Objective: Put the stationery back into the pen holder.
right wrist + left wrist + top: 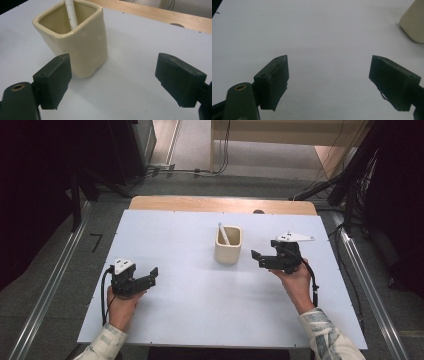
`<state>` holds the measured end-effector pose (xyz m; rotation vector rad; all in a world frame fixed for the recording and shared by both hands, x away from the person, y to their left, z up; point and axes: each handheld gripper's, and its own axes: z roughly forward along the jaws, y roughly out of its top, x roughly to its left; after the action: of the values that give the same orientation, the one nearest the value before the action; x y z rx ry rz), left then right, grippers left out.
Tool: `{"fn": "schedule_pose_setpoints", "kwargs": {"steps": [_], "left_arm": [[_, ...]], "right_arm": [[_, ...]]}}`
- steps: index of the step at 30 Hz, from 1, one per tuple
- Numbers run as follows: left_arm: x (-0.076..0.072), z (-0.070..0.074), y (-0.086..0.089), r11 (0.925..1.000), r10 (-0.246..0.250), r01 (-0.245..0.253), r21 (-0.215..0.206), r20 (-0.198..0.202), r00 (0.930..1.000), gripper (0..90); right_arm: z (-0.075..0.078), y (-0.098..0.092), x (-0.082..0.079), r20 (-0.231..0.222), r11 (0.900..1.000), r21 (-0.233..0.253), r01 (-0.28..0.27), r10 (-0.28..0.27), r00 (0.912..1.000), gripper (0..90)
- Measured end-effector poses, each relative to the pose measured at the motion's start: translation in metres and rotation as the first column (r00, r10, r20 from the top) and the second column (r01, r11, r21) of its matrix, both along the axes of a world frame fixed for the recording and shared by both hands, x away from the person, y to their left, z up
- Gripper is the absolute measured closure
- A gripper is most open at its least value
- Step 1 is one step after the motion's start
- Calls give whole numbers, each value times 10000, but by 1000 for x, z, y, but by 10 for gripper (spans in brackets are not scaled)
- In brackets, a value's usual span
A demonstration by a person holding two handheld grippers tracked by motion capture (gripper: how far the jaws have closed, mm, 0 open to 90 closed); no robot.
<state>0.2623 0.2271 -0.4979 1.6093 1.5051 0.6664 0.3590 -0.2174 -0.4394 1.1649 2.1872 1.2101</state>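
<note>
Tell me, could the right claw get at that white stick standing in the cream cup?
Probably yes. The right claw is open beside the cream cup, with bare table between them. The white stick pokes above the rim, unobstructed.

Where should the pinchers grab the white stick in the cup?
Probably its top end, from above. The white stick leans inside the cream cup, so just that end pokes above the rim. The right gripper is nearest, open, off to the cup's side.

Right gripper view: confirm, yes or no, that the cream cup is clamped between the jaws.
No, the cream cup stands free on the white table, beyond the open jaws of the right gripper.
</note>
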Motion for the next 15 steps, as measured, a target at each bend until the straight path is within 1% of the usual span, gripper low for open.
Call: {"fn": "schedule_pose_setpoints", "kwargs": {"steps": [8,11,15], "left_arm": [[0,0,0,10000,-9,9,30,13,10000,168],[0,0,-1,10000,-36,36,25,33,10000,168],[-1,1,-2,9999,-61,59,140,92,9999,168]], "right_arm": [[-2,-11,-8,4,9998,-94,196,-196,9998,121],[-2,-16,-11,73,9995,-63,300,-299,9995,121],[-3,-25,-14,50,9989,-26,464,-464,9989,121]]}}
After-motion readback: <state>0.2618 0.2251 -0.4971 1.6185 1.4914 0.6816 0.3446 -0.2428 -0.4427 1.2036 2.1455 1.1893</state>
